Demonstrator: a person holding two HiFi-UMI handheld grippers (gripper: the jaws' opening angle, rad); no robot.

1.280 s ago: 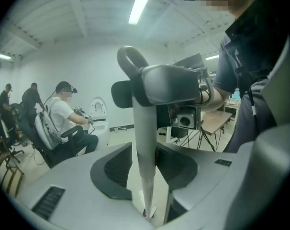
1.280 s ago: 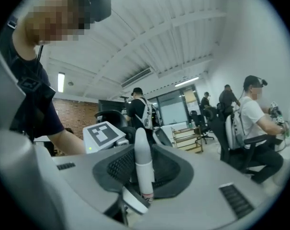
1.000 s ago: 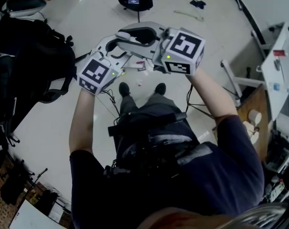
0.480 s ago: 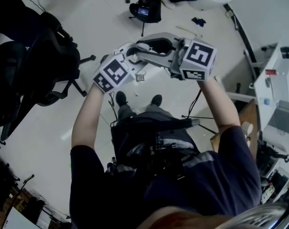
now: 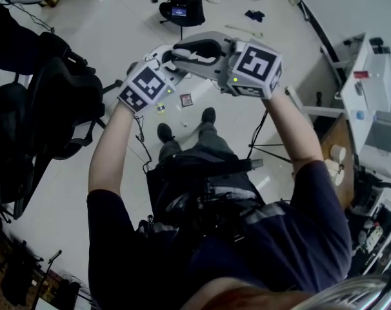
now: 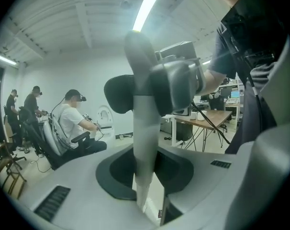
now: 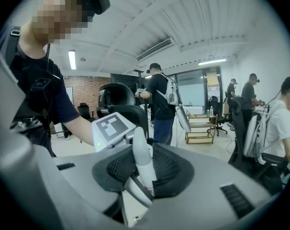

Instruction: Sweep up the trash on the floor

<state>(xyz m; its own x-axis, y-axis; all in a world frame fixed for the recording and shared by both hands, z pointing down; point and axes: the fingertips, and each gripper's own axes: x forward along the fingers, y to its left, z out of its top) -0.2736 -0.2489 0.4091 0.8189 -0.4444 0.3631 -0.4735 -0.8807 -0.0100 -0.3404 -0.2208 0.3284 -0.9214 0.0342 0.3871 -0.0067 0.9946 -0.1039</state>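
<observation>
Judged from how things lie, the sweeping has not begun. The trash is unswept, and I can make out no broom or dustpan.

The left gripper (image 5: 162,58) is raised above the person's shoes (image 5: 164,132) and slightly to their left. Its fingers have just been closing and now look pressed on a pale bar (image 6: 144,123). The bar is smooth, matt and round-ended, and stands upright between the dark pads. I cannot tell whether it is a tool's handle or part of the other gripper.

The trash lies on the floor (image 5: 73,173), a pale, glossy surface, just beyond the shoes. It consists of a small flat scrap (image 5: 160,108), a square dark wrapper (image 5: 186,99) with a lighter border, and a tiny white crumb (image 5: 184,123) between the two shoes.

The right gripper (image 5: 182,49) is held above the shoes too, its tips close to the left one's. Its fingers are partly spread. A white bar (image 7: 142,164), rounded at the top, stands between the ribbed black pads, with pad showing on both sides, so I judge it is not pinched.

All the sweeping is left to do: getting a tool, gathering the pieces and lifting them off the floor.
</observation>
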